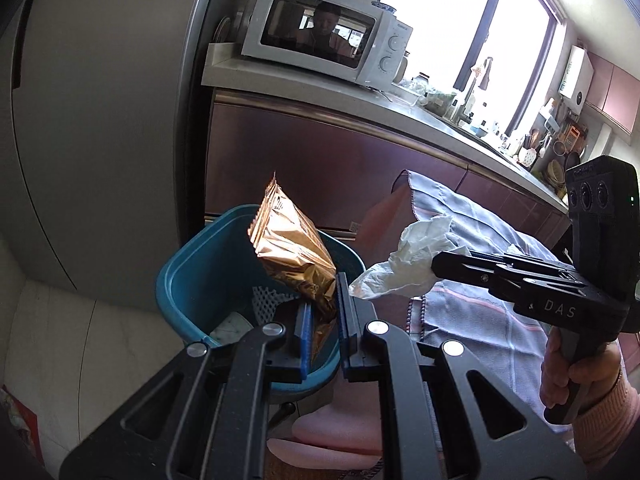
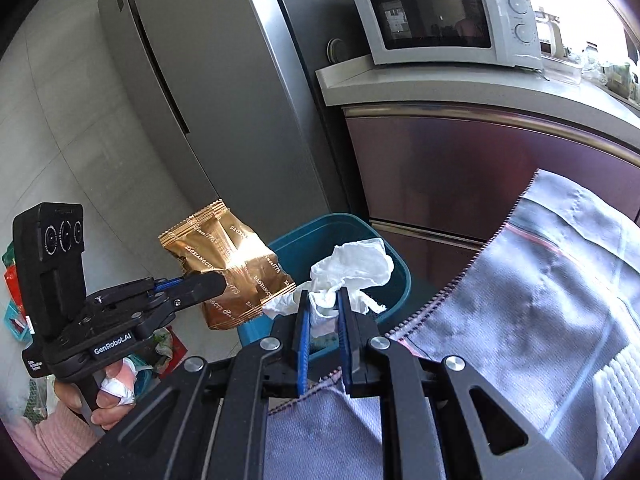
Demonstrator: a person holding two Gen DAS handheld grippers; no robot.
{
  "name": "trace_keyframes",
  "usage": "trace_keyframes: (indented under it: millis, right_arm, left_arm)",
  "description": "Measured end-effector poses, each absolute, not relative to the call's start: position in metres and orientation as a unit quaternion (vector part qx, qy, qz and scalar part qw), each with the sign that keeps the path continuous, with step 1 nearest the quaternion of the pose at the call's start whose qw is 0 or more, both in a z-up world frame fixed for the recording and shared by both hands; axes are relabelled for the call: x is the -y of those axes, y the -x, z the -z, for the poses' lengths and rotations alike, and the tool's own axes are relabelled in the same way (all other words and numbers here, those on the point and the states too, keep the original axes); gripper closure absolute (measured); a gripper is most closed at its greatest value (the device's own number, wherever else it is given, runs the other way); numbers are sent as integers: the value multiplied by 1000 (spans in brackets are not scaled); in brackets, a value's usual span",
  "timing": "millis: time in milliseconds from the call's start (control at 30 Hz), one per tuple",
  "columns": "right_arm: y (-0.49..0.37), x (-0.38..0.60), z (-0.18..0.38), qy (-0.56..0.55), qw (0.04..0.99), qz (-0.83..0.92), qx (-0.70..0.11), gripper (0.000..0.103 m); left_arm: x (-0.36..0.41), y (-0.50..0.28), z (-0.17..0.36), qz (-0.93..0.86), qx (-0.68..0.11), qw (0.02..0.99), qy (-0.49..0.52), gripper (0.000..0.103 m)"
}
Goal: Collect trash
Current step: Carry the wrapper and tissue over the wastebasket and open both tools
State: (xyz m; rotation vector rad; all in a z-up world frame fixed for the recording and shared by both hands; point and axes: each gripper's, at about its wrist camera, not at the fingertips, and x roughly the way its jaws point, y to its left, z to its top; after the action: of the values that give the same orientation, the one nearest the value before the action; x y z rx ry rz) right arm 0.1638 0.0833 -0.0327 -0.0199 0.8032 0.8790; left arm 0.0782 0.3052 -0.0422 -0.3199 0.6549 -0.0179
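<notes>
My left gripper [image 1: 323, 308] is shut on a gold foil snack wrapper [image 1: 294, 250], held up over the open teal trash bin [image 1: 188, 264]. From the right wrist view the same wrapper [image 2: 228, 268] sticks out of the left gripper [image 2: 218, 282] just left of the bin [image 2: 396, 280]. A crumpled white tissue [image 2: 348, 272] is pinched between the blue pads of my right gripper [image 2: 324, 312], above the bin's near rim. In the left wrist view the tissue [image 1: 408, 258] hangs from the right gripper [image 1: 438, 266] to the right of the bin. Some white litter lies inside the bin.
A tall grey fridge [image 2: 208, 92] stands behind the bin. Maroon cabinets [image 1: 320, 160] carry a counter with a white microwave [image 1: 324, 36]. A grey-blue cloth [image 2: 540, 280] covers a surface at right. Colourful items [image 2: 16, 304] lie on the floor at left.
</notes>
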Motion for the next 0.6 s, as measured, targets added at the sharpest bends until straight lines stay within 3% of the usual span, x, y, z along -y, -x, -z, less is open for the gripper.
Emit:
trace_keyframes:
  millis: [600]
  right_arm:
    - [-191,-119,51,29,815,-408,-410,92]
  left_arm:
    - [-306,-95,63,-4,-337,926,169,92]
